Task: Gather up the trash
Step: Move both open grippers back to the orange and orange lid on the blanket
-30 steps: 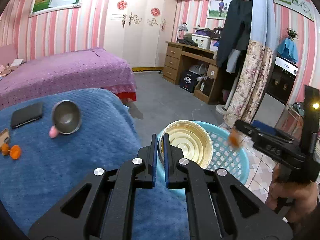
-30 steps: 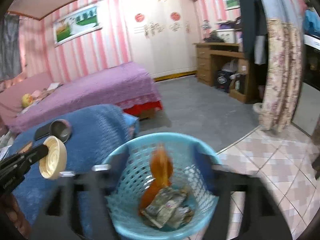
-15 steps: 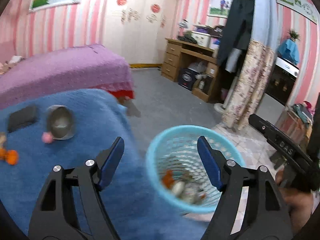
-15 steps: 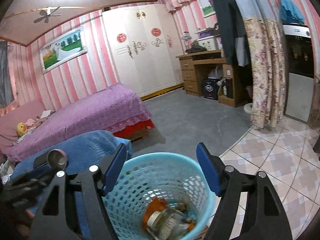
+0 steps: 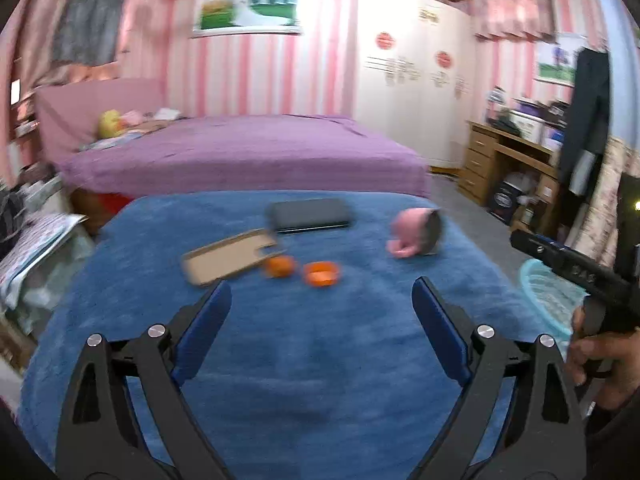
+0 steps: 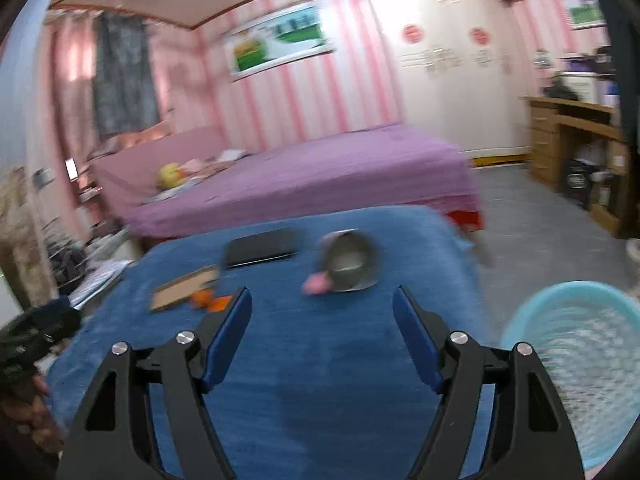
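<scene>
basket (image 6: 576, 364) interior – right wrist only, orange scraps (image 5: 320, 273) distinct – left

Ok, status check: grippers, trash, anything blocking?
Left gripper just opened, right gripper open, both empty. Orange peels, cardboard on blue blanket. Basket right. Nothing blocking.
</scene>
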Available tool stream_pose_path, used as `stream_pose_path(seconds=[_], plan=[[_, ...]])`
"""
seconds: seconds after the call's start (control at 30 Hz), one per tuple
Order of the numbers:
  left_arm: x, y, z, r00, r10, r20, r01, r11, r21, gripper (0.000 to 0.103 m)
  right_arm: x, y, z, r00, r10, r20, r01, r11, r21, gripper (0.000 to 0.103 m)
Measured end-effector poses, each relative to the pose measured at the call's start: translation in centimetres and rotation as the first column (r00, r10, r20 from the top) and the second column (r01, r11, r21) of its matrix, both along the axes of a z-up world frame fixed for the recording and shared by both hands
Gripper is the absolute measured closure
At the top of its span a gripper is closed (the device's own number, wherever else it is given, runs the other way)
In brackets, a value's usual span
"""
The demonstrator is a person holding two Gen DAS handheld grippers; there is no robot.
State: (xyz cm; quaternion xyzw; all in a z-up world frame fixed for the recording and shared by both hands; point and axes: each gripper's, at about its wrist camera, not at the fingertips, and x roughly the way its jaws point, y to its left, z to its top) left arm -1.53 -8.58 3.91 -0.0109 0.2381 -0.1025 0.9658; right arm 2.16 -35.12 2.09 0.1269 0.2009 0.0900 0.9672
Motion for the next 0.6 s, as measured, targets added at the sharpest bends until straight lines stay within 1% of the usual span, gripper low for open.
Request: stream_pose_path(seconds=[0.1, 0.2, 0.27, 0.33, 0.43, 0.6], plan=[[0.9, 4.5, -1.7, 0.996, 0.085, -0.012, -0.085, 0.996, -0.007, 0.013, 0.9, 4.9, -0.4, 0.995, 0.1, -0.011, -0.1, 0.995, -0.02, 0.031], [1.5, 7.1, -2.5, 0.991, 0.131, -0.013, -0.131, 0.991, -0.016, 0.013, 1.3, 8.8, -0.9, 0.984, 0.179, -0.019, -0.18, 0.982, -0.06, 0.031], [2.0, 8.7, -2.6, 0.988, 0.157, 0.002, -0.156, 0.987, -0.023, 0.013, 1.6, 10.3, -1.3, 0.977, 0.213, -0.026, -0.214, 0.974, -0.077, 0.031], [2.9, 9.5, -2.6, 0.986, 0.165, -0.005, -0.165, 0.986, -0.036, 0.012, 1.9, 11.6, -1.7, 0.97, 0.239, -0.042, -0.242, 0.966, -0.088, 0.031], [3.3, 10.3, -2.6, 0.988, 0.153, -0.002, -0.153, 0.987, -0.057, 0.012, 2.2, 12.1, -1.3, 0.972, 0.232, -0.033, -0.234, 0.967, -0.102, 0.03], [3.6, 9.5, -2.9, 0.99, 0.138, -0.013, -0.138, 0.989, -0.048, 0.012, 1.9, 10.7, -0.4, 0.988, 0.155, -0.008, -0.155, 0.981, -0.117, 0.03]])
